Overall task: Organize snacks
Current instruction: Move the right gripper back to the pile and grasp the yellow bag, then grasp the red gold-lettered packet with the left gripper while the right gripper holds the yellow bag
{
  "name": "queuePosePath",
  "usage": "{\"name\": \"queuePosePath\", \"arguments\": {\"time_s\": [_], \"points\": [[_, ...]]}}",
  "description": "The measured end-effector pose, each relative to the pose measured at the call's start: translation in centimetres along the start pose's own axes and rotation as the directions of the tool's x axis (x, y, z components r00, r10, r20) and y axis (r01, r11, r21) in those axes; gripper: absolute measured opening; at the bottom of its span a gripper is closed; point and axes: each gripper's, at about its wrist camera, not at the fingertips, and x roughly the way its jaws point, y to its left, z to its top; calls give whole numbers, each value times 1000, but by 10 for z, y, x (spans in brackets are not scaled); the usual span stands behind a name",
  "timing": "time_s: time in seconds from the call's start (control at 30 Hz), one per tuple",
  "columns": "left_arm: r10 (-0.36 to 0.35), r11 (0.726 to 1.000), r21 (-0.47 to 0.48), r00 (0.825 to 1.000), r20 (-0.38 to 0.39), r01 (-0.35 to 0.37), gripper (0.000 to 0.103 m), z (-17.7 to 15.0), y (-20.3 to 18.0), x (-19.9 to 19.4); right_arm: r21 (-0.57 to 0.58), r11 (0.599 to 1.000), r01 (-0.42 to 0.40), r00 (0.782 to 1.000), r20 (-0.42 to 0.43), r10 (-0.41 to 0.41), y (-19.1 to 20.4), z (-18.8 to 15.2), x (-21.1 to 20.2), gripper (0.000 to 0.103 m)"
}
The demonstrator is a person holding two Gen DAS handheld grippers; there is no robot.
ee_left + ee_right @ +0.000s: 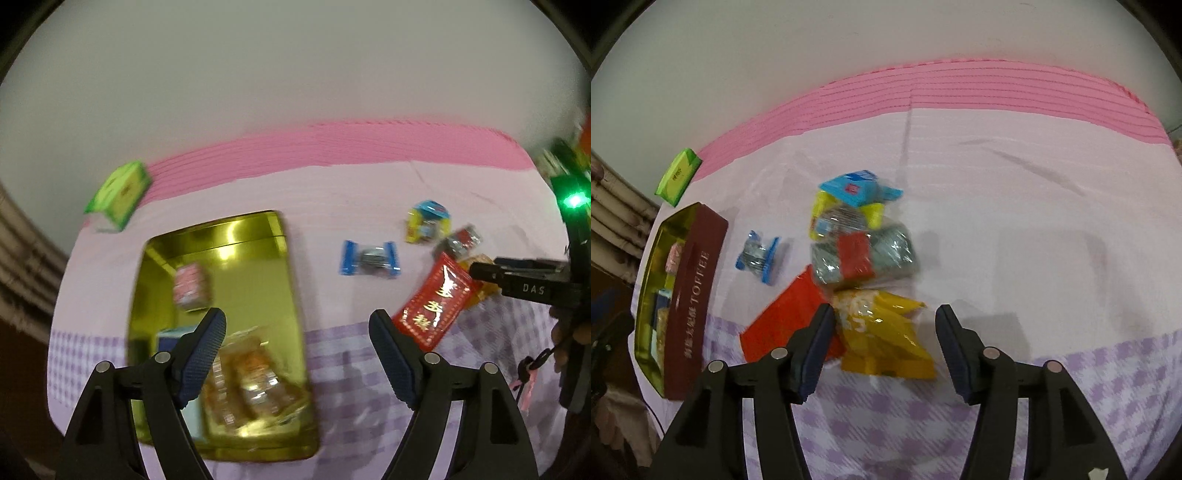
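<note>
Left gripper: jaws wide apart, nothing between them, hanging over the tin's near right edge and the cloth beside it.
Right gripper: jaws apart, pads not pressing; the yellow packet lies just ahead, between the fingertips.
Tin: gold inside, open, on the left of the cloth; it holds a pink sweet, a blue box and some clear-wrapped biscuits.
Loose snacks: red packet partly under the yellow one; grey-and-red pack and blue-yellow pack touching in a heap behind; blue-ended sweet alone between heap and tin.
Green box: at the far left, beyond the tin, apart from the rest.
Step, as I judge: between picks, with several snacks in the tin and five loose.
Next move: right gripper lowers squarely over the yellow packet and closes on it alone, without catching the red packet beneath.
Risk: slippery film; a shallow pinch may slide off.
</note>
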Motion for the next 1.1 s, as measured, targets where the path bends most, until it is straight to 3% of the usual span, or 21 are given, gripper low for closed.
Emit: {"name": "queuePosePath", "arguments": {"time_s": [0.2, 0.5, 0.8, 1.1], "points": [[-58, 996, 72, 998, -29, 60, 80, 5, -35, 21, -40, 999, 24, 1000, -4, -24, -5, -6, -11, 54], [-99, 989, 103, 991, -85, 108, 80, 0, -51, 42, -232, 967, 105, 994, 15, -104, 25, -7, 4, 57], [-141, 975, 152, 981, -134, 161, 80, -3, -68, 57, -213, 974, 79, 997, 18, -77, 13, -5, 15, 49], [-182, 949, 226, 967, -180, 220, 80, 3, -93, 78, -95, 988, 123, 992, 31, -120, -35, -19, -5, 47]]}}
